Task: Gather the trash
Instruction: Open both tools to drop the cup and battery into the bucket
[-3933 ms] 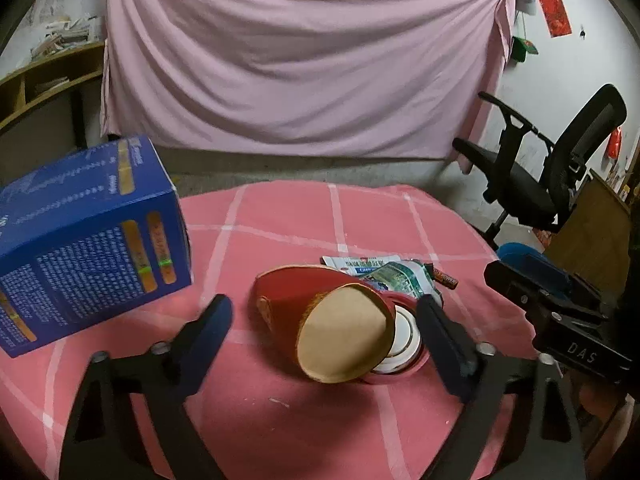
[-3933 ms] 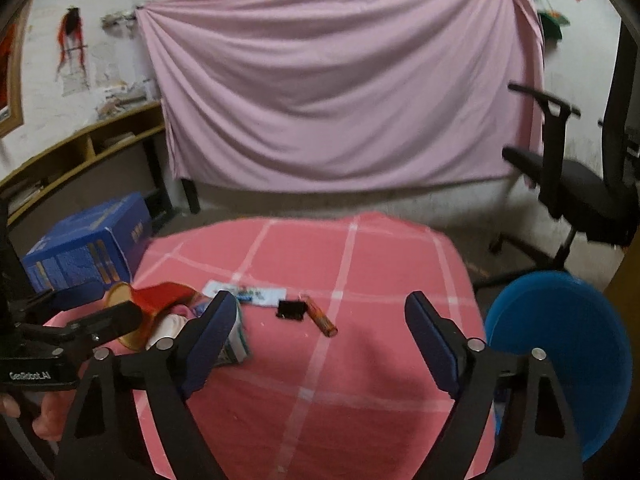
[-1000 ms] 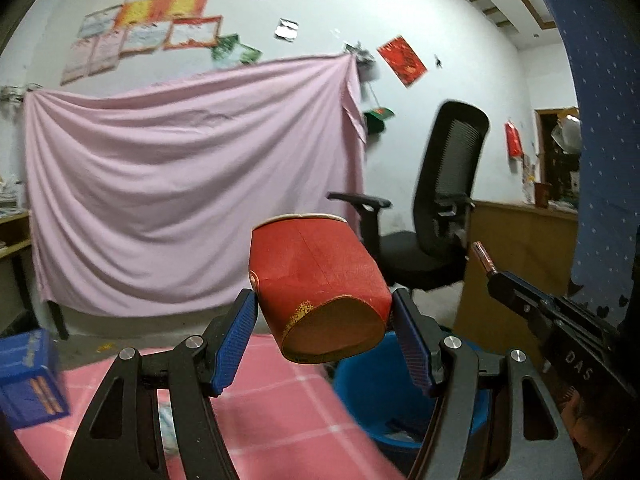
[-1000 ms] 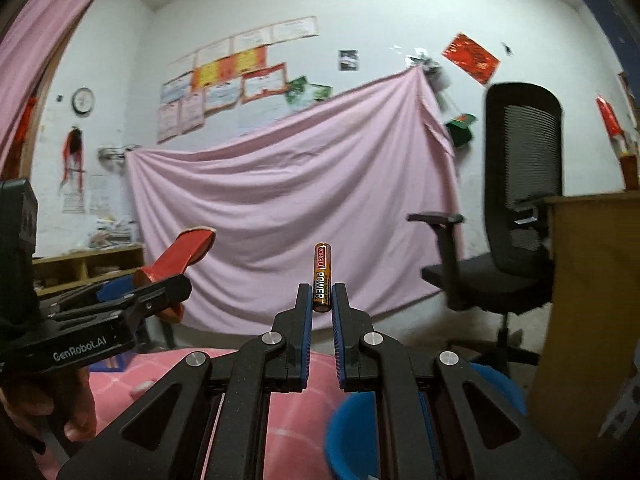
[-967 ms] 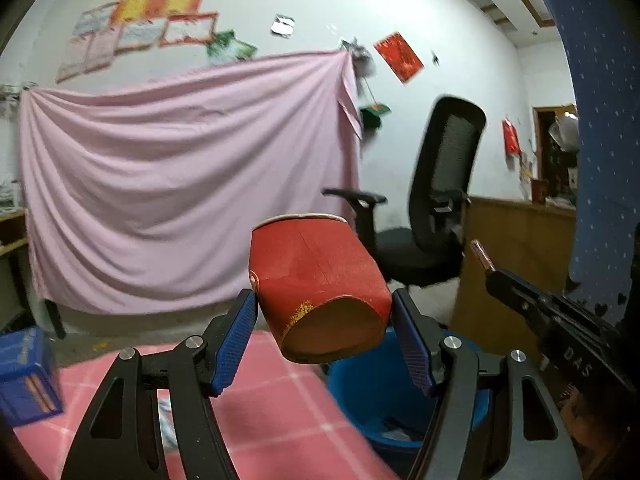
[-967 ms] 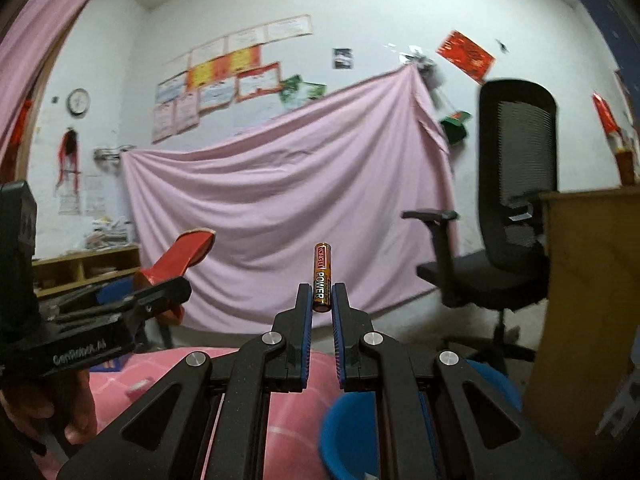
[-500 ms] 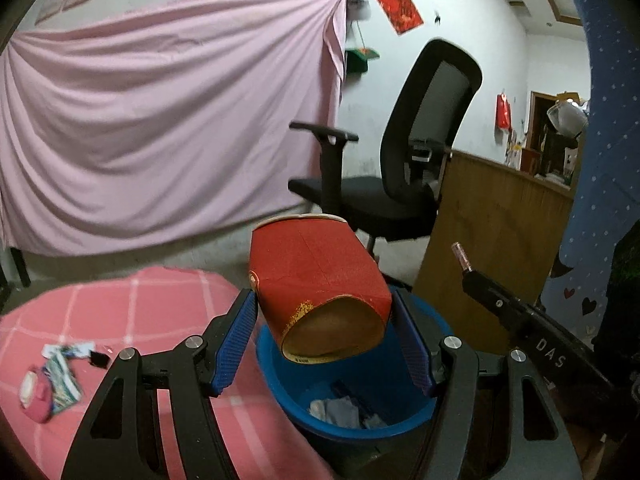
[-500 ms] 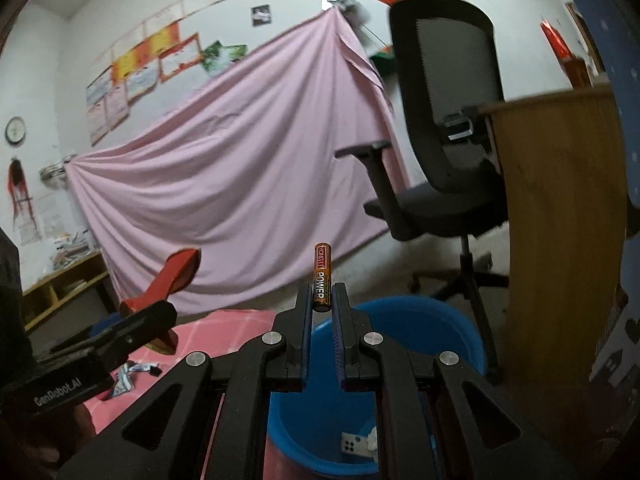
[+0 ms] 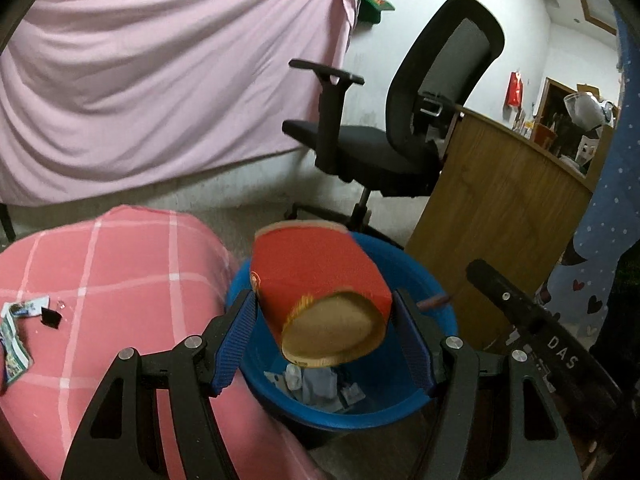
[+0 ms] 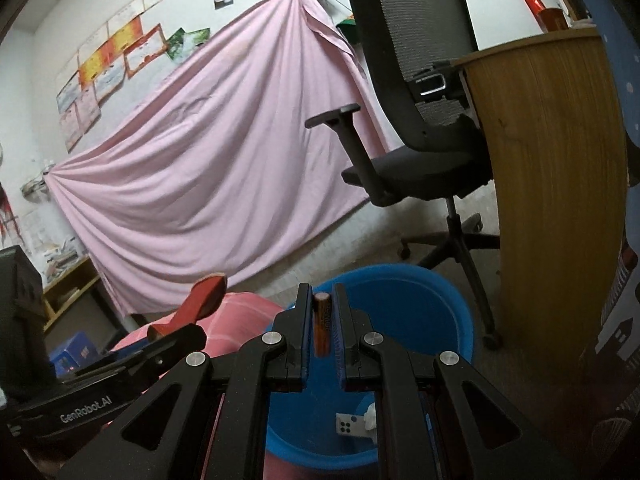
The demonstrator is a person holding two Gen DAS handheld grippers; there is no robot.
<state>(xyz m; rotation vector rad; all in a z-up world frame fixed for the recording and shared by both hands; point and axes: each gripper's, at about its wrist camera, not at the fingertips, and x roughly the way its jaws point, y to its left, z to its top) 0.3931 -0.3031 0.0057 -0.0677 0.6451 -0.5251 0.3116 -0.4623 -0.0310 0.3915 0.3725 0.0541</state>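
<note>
A crushed red paper cup (image 9: 320, 292) sits between the fingers of my left gripper (image 9: 324, 340), above the blue bin (image 9: 416, 280). The cup is blurred and the jaws stand a little wider than it, so it looks loose. My right gripper (image 10: 322, 330) holds an orange-and-black battery (image 10: 322, 328) between its pads, over the blue bin (image 10: 420, 312). The red cup (image 10: 196, 304) shows at the left of the right wrist view. The battery's tip (image 9: 434, 302) shows at the bin's right rim in the left wrist view.
The bin holds scraps of paper and wrappers (image 9: 316, 384). A pink checked table (image 9: 100, 280) at left carries a torn packet (image 9: 14, 344) and a black scrap (image 9: 50, 316). A black office chair (image 9: 400, 120) and a wooden desk (image 9: 500, 208) stand behind the bin.
Both grippers have tipped down over the blue bin. The left jaws have opened slightly and the red cup is slipping down. The battery sits lower between the right pads.
</note>
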